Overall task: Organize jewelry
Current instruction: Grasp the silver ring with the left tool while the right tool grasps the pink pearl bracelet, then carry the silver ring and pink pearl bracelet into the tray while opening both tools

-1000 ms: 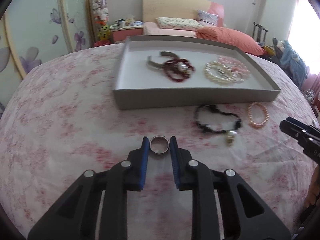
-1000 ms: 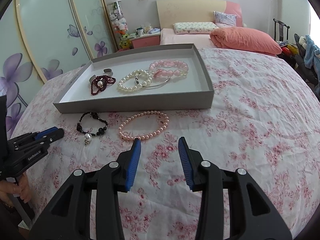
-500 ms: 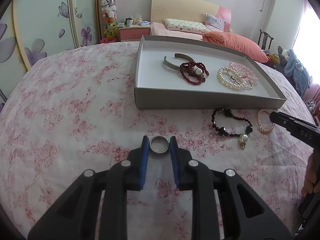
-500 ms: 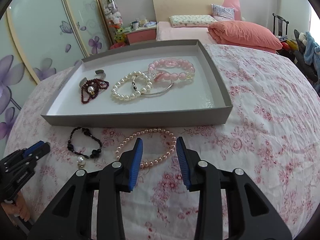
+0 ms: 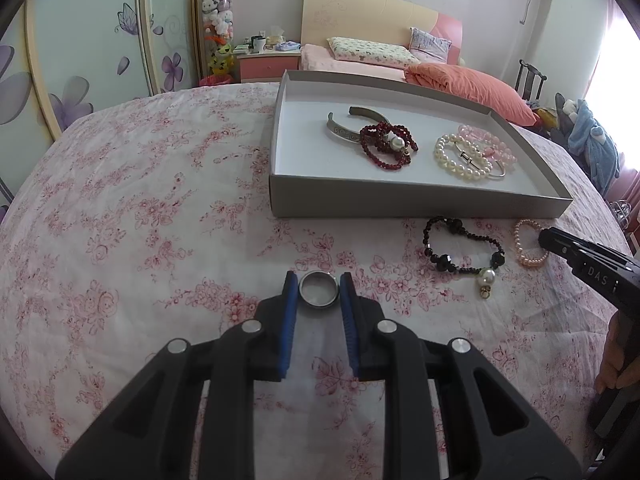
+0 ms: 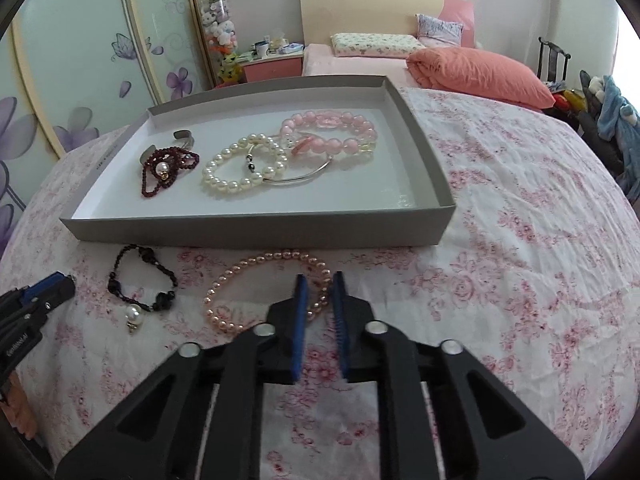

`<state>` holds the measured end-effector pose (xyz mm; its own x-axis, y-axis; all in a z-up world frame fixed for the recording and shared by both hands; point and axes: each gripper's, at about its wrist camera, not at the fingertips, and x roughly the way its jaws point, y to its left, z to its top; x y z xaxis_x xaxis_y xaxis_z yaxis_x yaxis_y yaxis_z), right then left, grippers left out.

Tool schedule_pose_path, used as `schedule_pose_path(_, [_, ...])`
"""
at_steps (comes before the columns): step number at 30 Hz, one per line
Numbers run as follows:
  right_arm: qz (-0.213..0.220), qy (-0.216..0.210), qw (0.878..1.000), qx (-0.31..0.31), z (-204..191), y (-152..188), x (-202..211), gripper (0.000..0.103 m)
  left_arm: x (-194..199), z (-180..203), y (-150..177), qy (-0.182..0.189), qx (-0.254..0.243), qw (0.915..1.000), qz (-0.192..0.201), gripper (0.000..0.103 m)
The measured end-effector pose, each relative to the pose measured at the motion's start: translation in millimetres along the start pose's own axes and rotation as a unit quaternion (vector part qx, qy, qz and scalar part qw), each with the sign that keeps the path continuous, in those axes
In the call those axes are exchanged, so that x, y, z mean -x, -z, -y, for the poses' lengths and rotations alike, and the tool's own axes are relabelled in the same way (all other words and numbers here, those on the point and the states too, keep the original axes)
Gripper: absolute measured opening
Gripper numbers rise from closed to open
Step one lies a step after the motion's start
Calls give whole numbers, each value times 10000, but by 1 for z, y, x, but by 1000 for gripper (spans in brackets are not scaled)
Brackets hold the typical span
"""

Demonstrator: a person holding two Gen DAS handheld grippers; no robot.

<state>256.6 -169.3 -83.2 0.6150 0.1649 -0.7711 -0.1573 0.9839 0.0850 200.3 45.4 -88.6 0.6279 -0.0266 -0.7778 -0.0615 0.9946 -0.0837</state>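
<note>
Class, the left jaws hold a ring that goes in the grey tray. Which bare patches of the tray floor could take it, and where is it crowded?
In the grey tray, bare floor lies along the near wall and in the left strip beside the silver cuff. The middle and right are crowded: dark red beads, white pearl bracelet, pink bead bracelet. The ring fits nearest the left front corner.

We see a plain silver ring (image 5: pixel 319 289) lying flat, pinched between blue pads. At its 2 o'clock a black bead bracelet (image 5: pixel 460 250) with a pearl drop lies on the floral cloth, a pink pearl bracelet (image 6: pixel 268 290) just beside it. At 12 o'clock, the grey tray (image 5: pixel 400 204) holds a silver cuff (image 5: pixel 344 130), dark red beads (image 5: pixel 386 146), a white pearl bracelet (image 6: pixel 244 168) and a pink bead bracelet (image 6: pixel 332 134).
</note>
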Motion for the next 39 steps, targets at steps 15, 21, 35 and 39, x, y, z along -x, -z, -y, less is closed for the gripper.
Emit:
schedule_pose_path(15, [985, -491, 9934, -321, 14, 0, 52, 7, 0, -1, 0, 4, 2, 10000, 0, 22])
schedule_pose_path(21, [1297, -717, 9886, -262, 7, -3, 70, 7, 0, -1, 0, 4, 3, 10000, -1, 22])
schedule_pose_path(35, [1764, -1080, 9775, -412, 8, -5, 103, 7, 0, 0, 0, 20, 15, 10000, 3, 22])
schedule_pose_path(39, [1826, -1093, 9762, -416, 9, -5, 109, 7, 1, -1, -1, 19, 64, 10000, 46, 22])
